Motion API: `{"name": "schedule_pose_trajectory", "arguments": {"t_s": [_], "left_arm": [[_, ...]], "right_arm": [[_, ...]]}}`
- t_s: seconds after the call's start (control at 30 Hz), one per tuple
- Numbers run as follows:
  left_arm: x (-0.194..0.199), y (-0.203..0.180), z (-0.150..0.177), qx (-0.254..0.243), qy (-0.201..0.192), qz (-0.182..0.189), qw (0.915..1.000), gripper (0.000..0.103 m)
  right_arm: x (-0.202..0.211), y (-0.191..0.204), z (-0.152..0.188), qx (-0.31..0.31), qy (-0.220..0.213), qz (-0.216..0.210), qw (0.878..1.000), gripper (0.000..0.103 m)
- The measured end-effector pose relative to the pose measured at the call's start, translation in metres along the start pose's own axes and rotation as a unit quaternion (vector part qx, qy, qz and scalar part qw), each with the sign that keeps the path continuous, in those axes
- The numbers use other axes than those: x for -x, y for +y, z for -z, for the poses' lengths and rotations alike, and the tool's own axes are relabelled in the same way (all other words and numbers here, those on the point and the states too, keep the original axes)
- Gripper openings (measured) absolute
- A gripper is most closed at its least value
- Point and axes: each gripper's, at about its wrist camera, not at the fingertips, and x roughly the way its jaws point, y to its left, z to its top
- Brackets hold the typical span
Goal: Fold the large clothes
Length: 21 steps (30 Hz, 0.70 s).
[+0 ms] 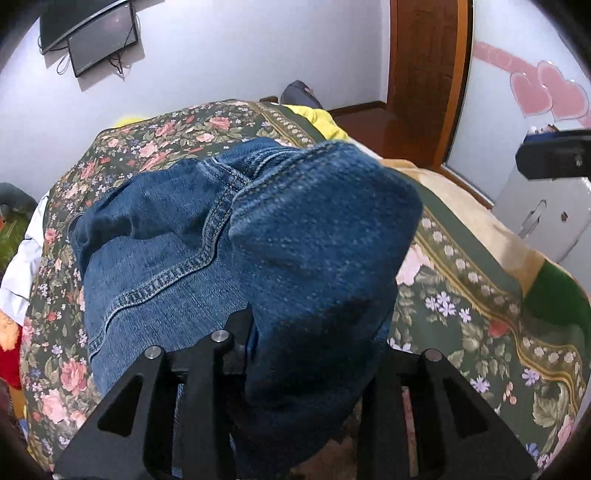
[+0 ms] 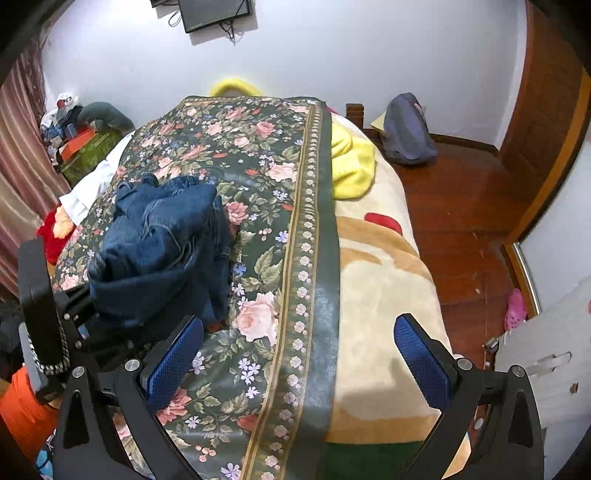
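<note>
- Pale walls close the room behind a bed (image 2: pixel 373 295); a floral bedspread (image 2: pixel 258 206) in dark green with pink roses covers most of it, and its bordered edge runs down the bed's right side; a cream blanket (image 2: pixel 376 280) lies bare beyond that border
- a dark monitor (image 2: pixel 214 14) hangs on the far wall with cables dangling under it; a wooden door (image 1: pixel 428 74) stands at the right, above a reddish wooden floor (image 2: pixel 461 206)
- blue denim jeans (image 2: pixel 162 243) sit bunched on the bedspread toward the bed's left edge, with stitched seams showing; in the left wrist view one thick fold of them rises up close to the camera
- the left gripper (image 1: pixel 314 369) is pinching that raised fold of denim; the cloth covers its fingertips, so the pads cannot be seen
- the right gripper (image 2: pixel 299 362) hovers spread wide over the near end of the bed, its blue fingers (image 2: pixel 173 362) well apart with nothing between them; it is just beside the jeans and not touching them
- a yellow cloth (image 2: pixel 351 166) lies crumpled near the far right corner of the bed, partly under the bedspread's border
- a grey-blue bag (image 2: pixel 406 129) rests on the floor by the far wall, well apart from the bed
- white fabric (image 2: pixel 88 188) and a red item (image 2: pixel 51 229) lie along the bed's left edge; a pink shoe (image 2: pixel 515 310) sits on the floor at the right.
</note>
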Motion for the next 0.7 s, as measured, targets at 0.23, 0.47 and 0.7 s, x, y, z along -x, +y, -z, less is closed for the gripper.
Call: {"name": "schedule_pose_trajectory", "arguments": {"t_s": [0.23, 0.47, 0.7], "left_arm": [[0.029, 0.006, 0.000, 0.031, 0.025, 0.060, 0.9974, 0.071], [0.087, 0.053, 0.009, 0.079, -0.009, 0.037, 0.9961, 0.079], [0.092, 0.125, 0.032, 0.154, -0.010, -0.028, 0.9876, 0.088]], "right_arm": [[0.013, 0.019, -0.006, 0.014, -0.018, -0.019, 1.000, 0.103], [0.018, 0.057, -0.019, 0.046, -0.034, -0.054, 0.997, 0.103], [-0.011, 0.106, -0.021, 0.073, -0.010, -0.099, 0.992, 0.103]]}}
